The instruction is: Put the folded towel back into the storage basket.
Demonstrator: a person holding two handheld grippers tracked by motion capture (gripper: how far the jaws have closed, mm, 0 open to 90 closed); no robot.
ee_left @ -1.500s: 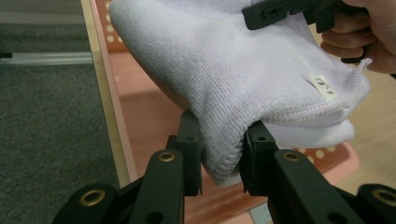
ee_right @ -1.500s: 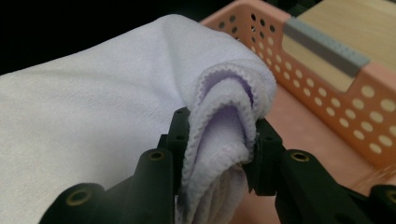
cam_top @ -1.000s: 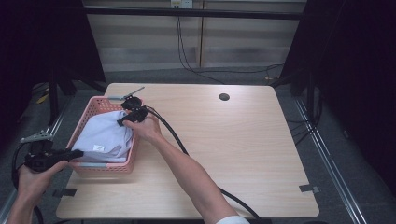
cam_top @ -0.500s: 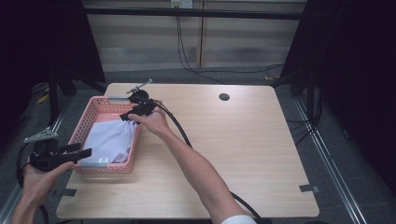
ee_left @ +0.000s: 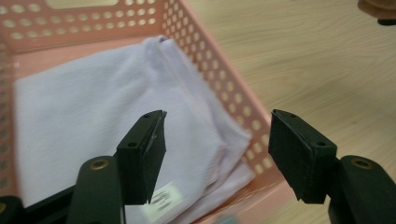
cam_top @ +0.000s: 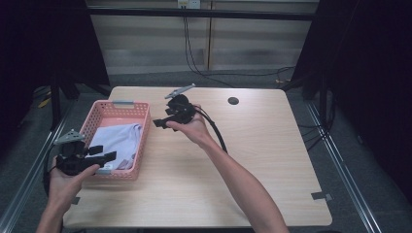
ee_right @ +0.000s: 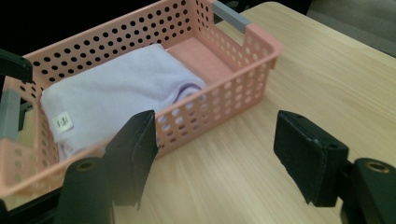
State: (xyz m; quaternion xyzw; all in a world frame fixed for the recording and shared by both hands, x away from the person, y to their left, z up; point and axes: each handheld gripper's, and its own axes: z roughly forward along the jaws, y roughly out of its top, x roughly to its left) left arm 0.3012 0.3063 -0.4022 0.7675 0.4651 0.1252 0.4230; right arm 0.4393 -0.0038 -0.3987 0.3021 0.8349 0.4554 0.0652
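High view. A pink perforated basket [cam_top: 114,141] is set at the left of the wooden bench [cam_top: 252,165], with a folded lilac garment [cam_top: 116,143] lying inside it. The left tool [cam_top: 108,156] is held at lower left, at the basket's near end, its tips over the rim. The right tool [cam_top: 163,124] is held at upper centre, just right of the basket, over bare bench. A dark round grommet [cam_top: 233,101] is seen toward the upper right of the bench top.

Left gripper view. The left tool [ee_left: 215,154] is shown spread, having just been opening, with nothing between the jaws. The garment [ee_left: 93,112] is seen beyond them, folded flat within the basket [ee_left: 205,60]. A small white label [ee_left: 163,198] is sewn near the garment's lower edge; its print is blurred and cannot be read.

Right gripper view. The right tool [ee_right: 215,154] is likewise spread, having just been opening, and nothing is held. The basket [ee_right: 224,93] is seen at upper left, a grey handle [ee_right: 229,14] on its far end. The garment [ee_right: 116,93] carries a white tag [ee_right: 63,122] with dark marks too small to read.

Risks, as judged. The fold nearest the long wall could be caught by a passing jaw and dragged over the rim. The light basket could be knocked across the bench by the left tool so close to it.
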